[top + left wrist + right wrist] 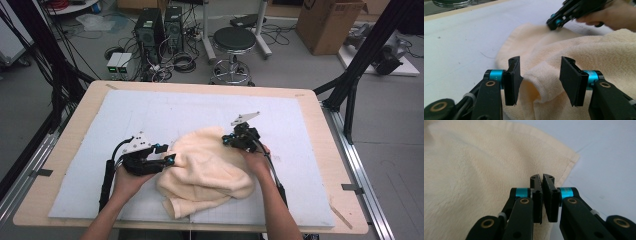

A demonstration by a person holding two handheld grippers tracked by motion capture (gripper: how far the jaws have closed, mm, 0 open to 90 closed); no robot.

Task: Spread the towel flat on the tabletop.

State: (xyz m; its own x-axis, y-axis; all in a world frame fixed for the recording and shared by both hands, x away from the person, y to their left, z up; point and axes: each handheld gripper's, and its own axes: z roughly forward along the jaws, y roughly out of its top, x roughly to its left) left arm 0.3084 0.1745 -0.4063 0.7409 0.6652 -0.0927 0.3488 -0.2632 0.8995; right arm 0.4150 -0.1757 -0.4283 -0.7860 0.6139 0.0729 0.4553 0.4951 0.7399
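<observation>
White table mat (150, 115), cream towel (210, 170), left gripper (540, 80) fingers spread, right gripper (543, 195) fingers pinching towel, no readable writing.

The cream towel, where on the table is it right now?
In the high view the cream towel lies crumpled on the white mat, near the table's front edge, between the left gripper and the right gripper.

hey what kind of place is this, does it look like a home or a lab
Likely a lab or workshop: black desktop computer towers with tangled cables on the floor, a round black stool, and a brown cardboard box behind the wooden table.
</observation>
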